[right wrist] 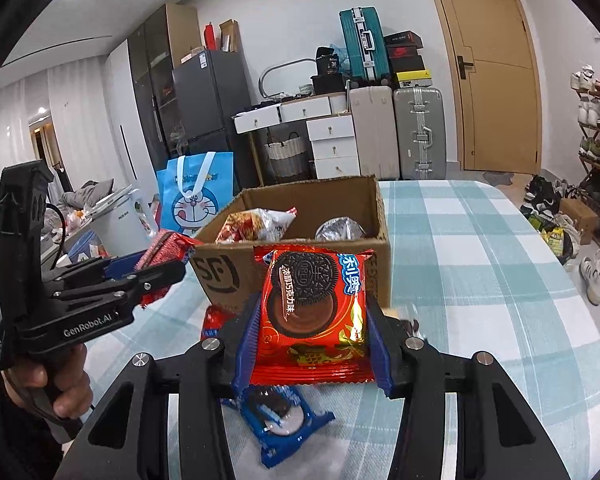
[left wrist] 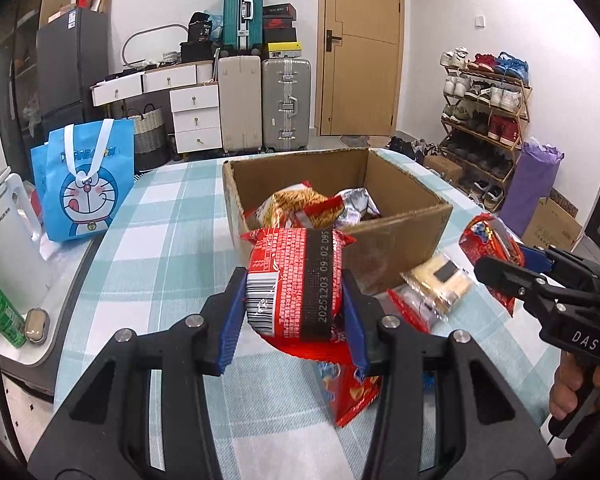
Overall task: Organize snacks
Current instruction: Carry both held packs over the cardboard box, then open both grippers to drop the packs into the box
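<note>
Checked tablecloth (left wrist: 156,216) lies under both your grippers; the cardboard box (left wrist: 404,236) stands just ahead. Your left gripper (left wrist: 294,312) clamps a red snack packet (left wrist: 296,284) upright, your right gripper (right wrist: 312,320) clamps an Oreo packet (right wrist: 314,304).

Left gripper (left wrist: 294,308) clamped on packet; right gripper (right wrist: 312,340) likewise, both raised.

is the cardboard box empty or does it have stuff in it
Not empty: the cardboard box is open-topped, with snack bags lying inside.
</note>
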Tool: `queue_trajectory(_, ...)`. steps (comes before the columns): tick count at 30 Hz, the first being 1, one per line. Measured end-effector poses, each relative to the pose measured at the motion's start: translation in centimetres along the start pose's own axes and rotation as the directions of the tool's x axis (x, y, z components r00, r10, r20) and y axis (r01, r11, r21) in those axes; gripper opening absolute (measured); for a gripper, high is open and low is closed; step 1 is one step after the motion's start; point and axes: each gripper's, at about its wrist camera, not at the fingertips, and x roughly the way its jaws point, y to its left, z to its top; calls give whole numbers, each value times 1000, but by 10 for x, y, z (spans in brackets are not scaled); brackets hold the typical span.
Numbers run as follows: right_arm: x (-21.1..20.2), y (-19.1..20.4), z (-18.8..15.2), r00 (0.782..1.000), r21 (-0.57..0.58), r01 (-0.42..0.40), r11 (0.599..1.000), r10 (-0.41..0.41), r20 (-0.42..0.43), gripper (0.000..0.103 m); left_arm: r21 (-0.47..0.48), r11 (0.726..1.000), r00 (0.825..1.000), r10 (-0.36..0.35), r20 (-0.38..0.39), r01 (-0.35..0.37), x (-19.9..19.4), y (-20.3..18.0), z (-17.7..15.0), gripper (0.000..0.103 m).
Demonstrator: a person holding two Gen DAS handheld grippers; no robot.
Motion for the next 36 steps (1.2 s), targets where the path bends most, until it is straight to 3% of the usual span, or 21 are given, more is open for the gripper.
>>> queue_trajectory(14,23,-2,39,1000,26,-27,999,27,7,48,-11,1000,1000,-5,4,5,32,-17,42,41)
queue_trajectory(36,80,-10,68,999,82,-21,996,24,-35,48,-20,998,998,56,-9,-56,93,-3,66,41)
